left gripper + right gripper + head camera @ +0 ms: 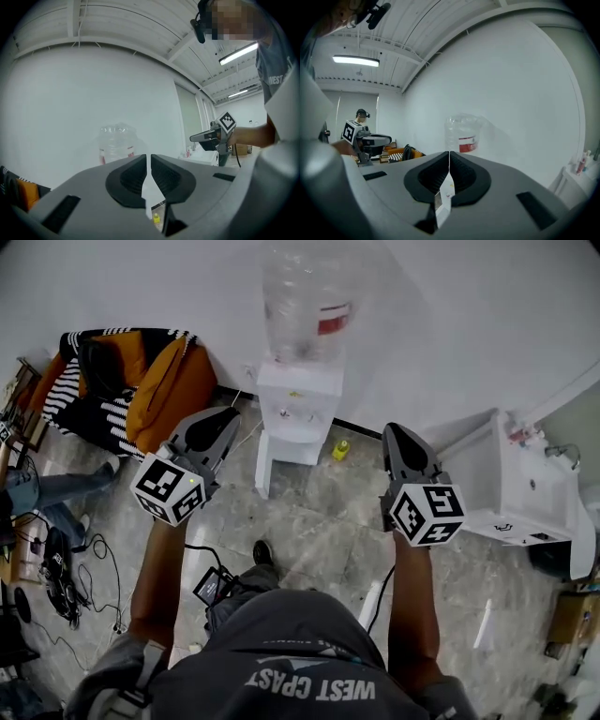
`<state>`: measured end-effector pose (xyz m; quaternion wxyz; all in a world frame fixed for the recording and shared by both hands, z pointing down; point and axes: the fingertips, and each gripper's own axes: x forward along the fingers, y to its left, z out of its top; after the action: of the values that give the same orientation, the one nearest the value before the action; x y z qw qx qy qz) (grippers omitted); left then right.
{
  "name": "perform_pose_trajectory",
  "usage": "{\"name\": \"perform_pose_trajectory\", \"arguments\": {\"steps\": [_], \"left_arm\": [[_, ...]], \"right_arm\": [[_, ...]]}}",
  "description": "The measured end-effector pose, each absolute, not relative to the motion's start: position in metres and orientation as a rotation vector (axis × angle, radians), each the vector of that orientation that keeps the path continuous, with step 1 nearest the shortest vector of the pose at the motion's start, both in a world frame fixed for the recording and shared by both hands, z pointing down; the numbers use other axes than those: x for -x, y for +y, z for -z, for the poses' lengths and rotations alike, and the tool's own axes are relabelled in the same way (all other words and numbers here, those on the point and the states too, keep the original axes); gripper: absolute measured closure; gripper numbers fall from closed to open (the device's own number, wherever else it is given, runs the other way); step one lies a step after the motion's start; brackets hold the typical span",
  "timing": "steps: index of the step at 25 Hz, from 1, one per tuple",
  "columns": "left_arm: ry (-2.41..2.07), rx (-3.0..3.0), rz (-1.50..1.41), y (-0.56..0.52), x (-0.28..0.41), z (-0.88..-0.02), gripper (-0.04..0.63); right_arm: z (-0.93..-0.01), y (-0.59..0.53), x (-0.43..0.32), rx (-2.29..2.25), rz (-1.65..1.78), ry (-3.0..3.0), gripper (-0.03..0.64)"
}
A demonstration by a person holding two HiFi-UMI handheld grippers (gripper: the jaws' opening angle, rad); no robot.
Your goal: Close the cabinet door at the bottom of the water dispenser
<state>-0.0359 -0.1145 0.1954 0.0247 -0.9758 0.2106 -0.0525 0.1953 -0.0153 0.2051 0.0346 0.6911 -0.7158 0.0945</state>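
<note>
Left tool (pixel 228 419) and right tool (pixel 396 433) both closed, empty (well apart), facing water dispenser (pixel 293 404); cabinet door (pixel 263 465) stands open.

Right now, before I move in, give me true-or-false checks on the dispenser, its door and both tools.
Left tool and right tool are both shut and empty. True.
A bottle sits on the water dispenser. True.
The cabinet door is closed. False: it stands open.
The left tool touches the door. False: it is held apart from it.
The yellow object lies left of the dispenser. False: right of it in the head view, on the floor.
</note>
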Motion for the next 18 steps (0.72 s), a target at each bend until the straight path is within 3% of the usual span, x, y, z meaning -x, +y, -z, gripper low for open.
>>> {"name": "perform_pose_trajectory", "arguments": {"steps": [18], "left_arm": [[0.548, 3.142, 0.233, -0.247, 0.036, -0.258, 0.552]], "right_arm": [[-0.25, -0.124, -0.195, -2.186, -0.381, -2.027, 0.588]]}}
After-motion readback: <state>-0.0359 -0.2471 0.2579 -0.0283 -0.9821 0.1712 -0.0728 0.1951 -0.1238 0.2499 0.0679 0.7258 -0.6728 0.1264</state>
